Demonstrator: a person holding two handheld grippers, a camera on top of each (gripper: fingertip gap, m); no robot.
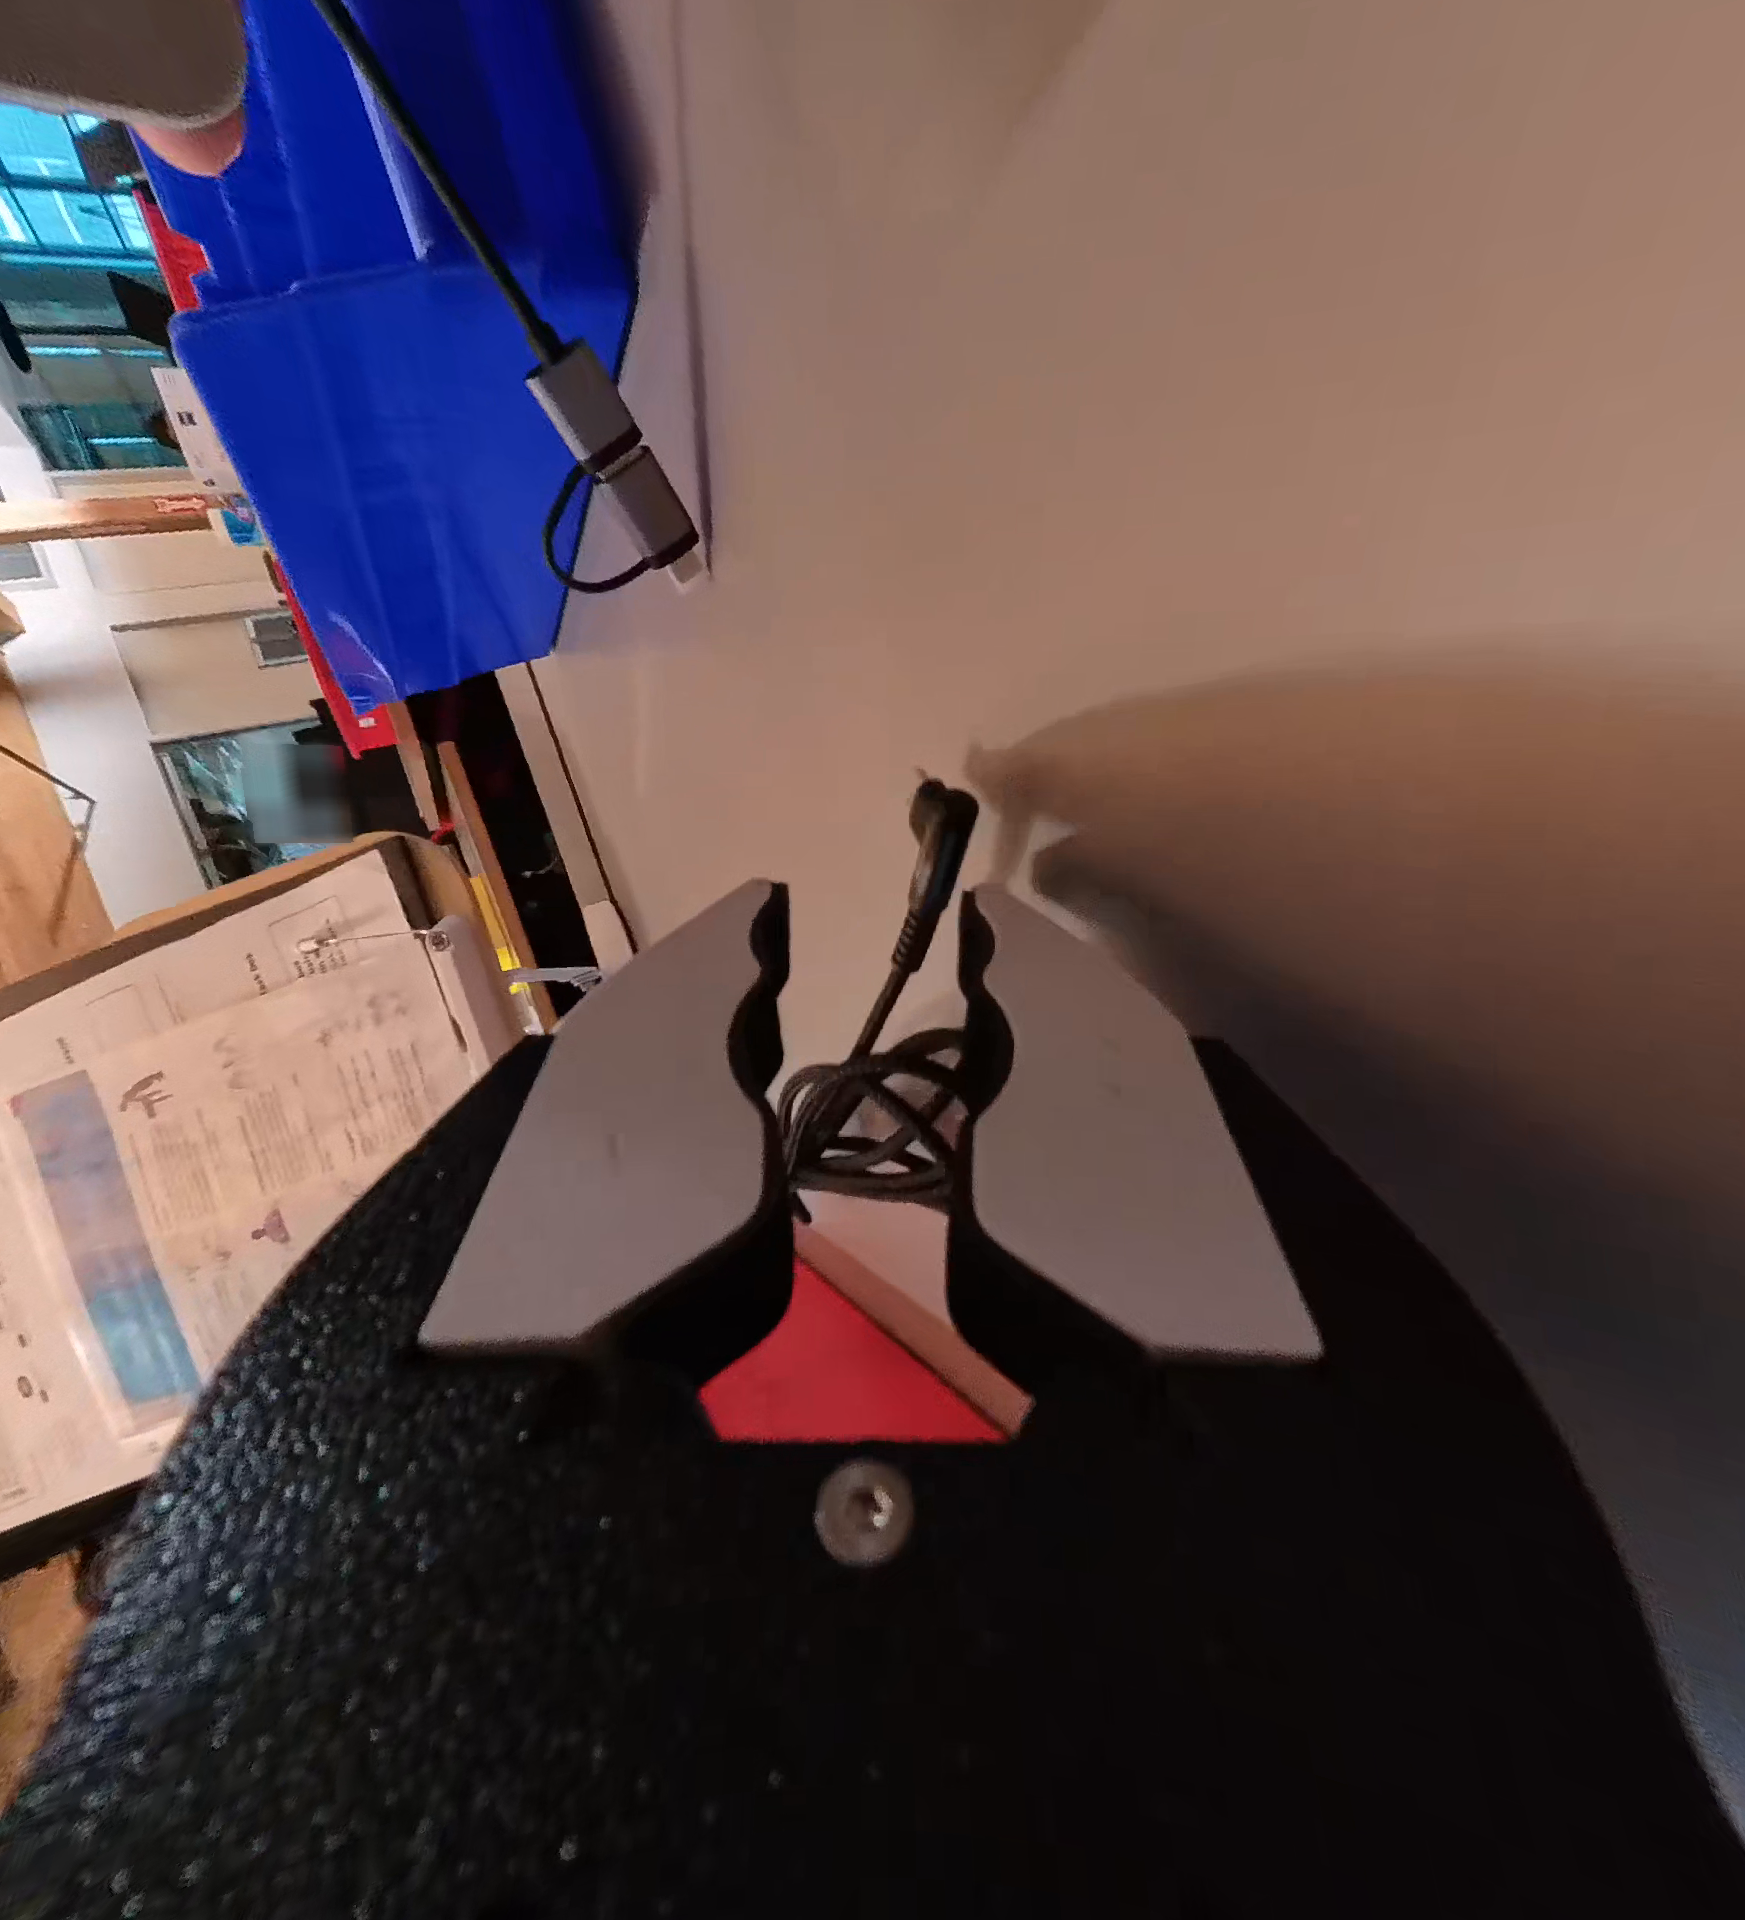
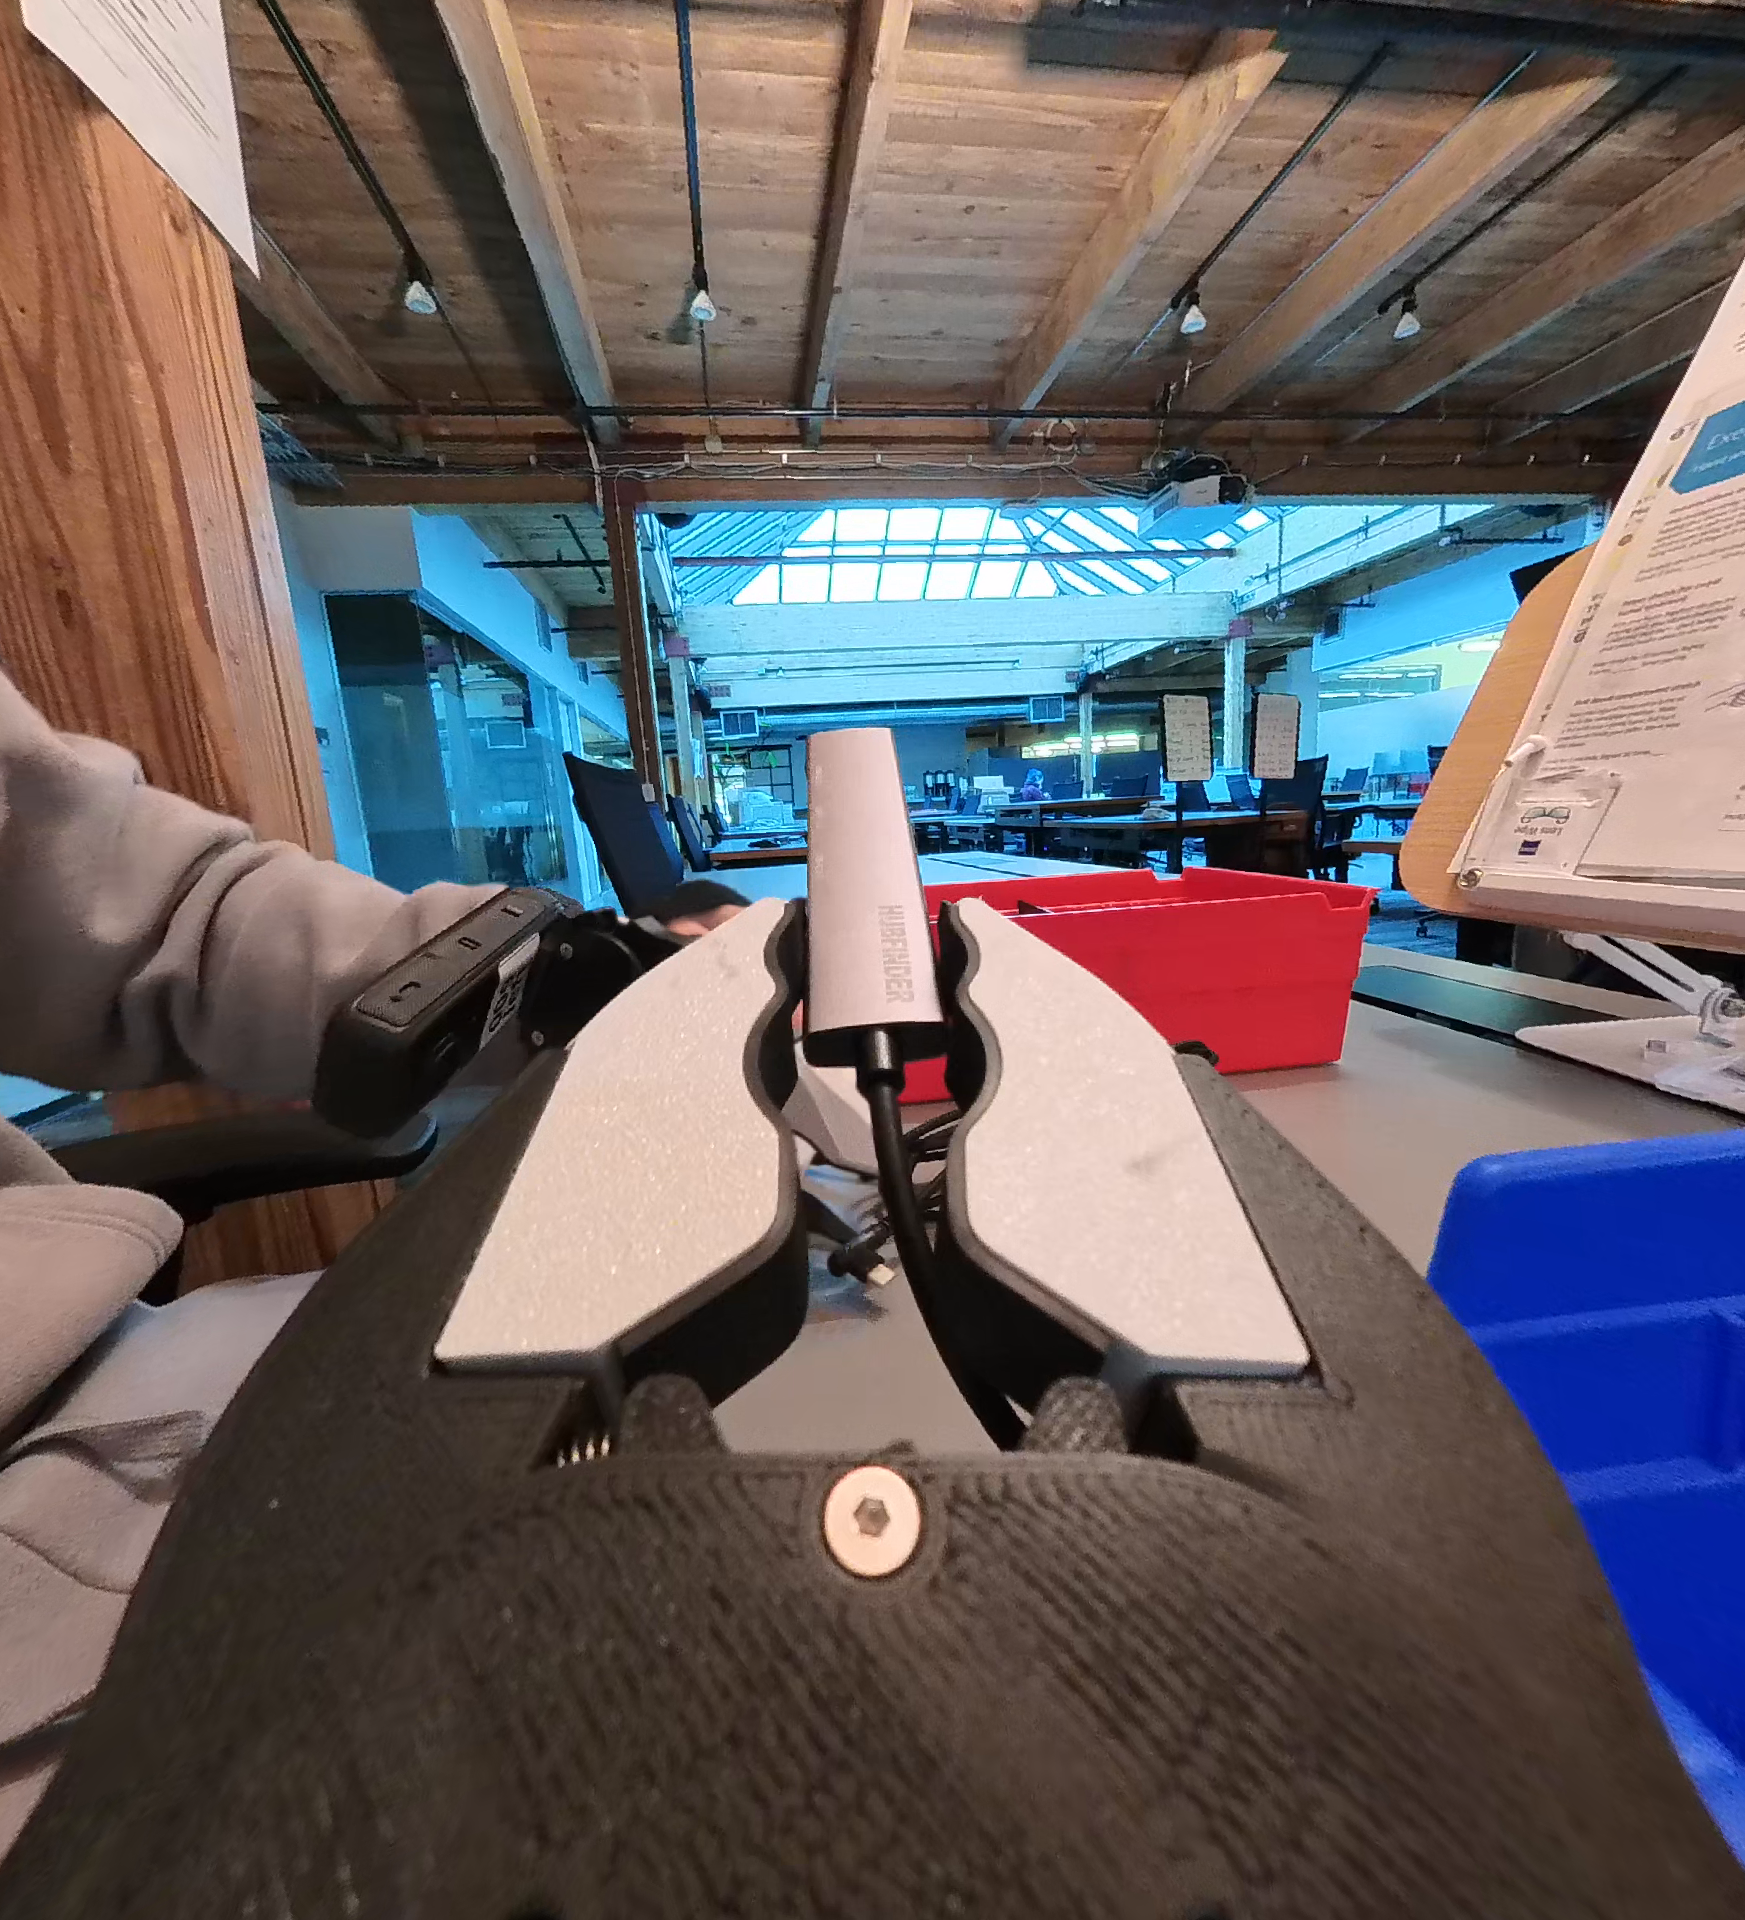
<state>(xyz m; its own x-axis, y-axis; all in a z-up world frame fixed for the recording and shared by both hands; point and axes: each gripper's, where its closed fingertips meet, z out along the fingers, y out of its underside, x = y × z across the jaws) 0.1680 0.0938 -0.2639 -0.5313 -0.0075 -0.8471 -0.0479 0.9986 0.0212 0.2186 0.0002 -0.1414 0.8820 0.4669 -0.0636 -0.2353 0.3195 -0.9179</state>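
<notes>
Your right gripper (image 2: 873, 925) clamps its fingers on the grey hub (image 2: 863, 883), upright with its cable hanging free, while your left gripper (image 1: 873, 914) pinches the coiled black cable (image 1: 878, 1112) above the tabletop (image 1: 1263, 416).

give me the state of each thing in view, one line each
right gripper: shut on the silver hub
silver hub: held upright, its black cable hanging down between the fingers
left gripper: shut on the black cable bundle
black cable bundle: coiled, plug end sticking out past the fingertips
grey adapter: dangling from a dark cable beside the blue bin
blue bin: on the table, contents hidden
red bin: on the table, contents hidden
</notes>
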